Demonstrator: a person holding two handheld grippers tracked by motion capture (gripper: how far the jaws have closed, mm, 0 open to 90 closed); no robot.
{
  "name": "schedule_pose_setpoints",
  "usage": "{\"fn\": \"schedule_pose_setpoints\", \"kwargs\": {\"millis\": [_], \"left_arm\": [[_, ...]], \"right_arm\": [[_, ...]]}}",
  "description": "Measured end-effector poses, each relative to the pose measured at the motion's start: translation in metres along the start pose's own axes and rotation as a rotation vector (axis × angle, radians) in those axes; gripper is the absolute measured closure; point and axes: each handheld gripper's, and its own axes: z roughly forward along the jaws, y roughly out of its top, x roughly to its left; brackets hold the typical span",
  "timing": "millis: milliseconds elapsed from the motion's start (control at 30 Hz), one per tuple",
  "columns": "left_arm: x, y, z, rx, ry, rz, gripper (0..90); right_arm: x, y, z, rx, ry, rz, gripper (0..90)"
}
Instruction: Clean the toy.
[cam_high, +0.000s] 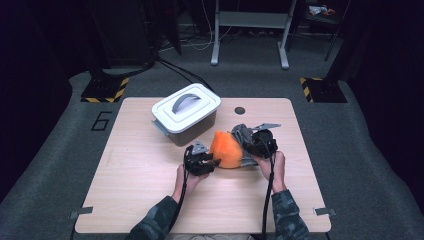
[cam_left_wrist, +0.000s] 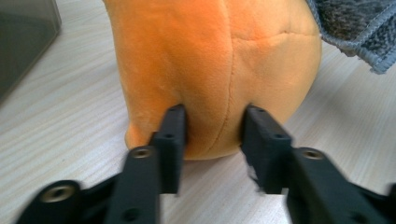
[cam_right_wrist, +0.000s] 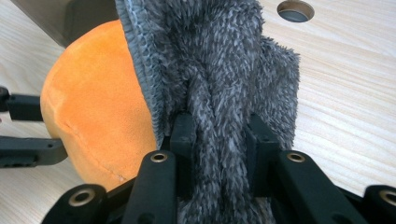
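Note:
An orange plush lump (cam_high: 227, 149) lies on the wooden table (cam_high: 140, 170), just in front of centre. My left gripper (cam_high: 212, 162) comes at it from the left. Its jaws press into the plush's (cam_left_wrist: 210, 60) lower bulge, so my left gripper (cam_left_wrist: 212, 135) is shut on a fold of it. A grey fuzzy cloth (cam_high: 241, 131) is draped against the plush's right side. My right gripper (cam_high: 248, 146) holds that cloth. The cloth (cam_right_wrist: 219, 70) is bunched between the jaws of my right gripper (cam_right_wrist: 218, 149), with the orange plush (cam_right_wrist: 93, 121) behind it at left.
A grey box with a white handled lid (cam_high: 186, 112) stands just behind the plush, left of centre; its wall (cam_left_wrist: 23, 42) is close to my left gripper. A round cable hole (cam_high: 240, 110) sits near the table's far edge. Bare wood stretches left and front.

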Motion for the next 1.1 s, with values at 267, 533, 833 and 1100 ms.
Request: {"fn": "schedule_pose_setpoints", "kwargs": {"millis": [267, 533, 833, 1100], "left_arm": [[0.000, 0.001, -0.001, -0.003, 0.001, -0.026, 80.9], [-0.001, 0.007, -0.007, -0.021, -0.052, -0.053, 81.7], [-0.011, 0.013, -0.016, -0.029, -0.097, -0.074, 82.6], [-0.011, 0.011, -0.012, -0.014, -0.086, -0.052, 82.2]], "right_arm": [[-0.001, 0.000, -0.002, -0.029, -0.003, -0.010, 69.2], [0.006, 0.004, -0.019, -0.063, 0.022, -0.025, 69.1], [0.030, 0.013, -0.027, -0.083, 0.075, -0.080, 68.9], [0.041, 0.014, -0.007, -0.049, 0.085, -0.094, 68.9]]}}
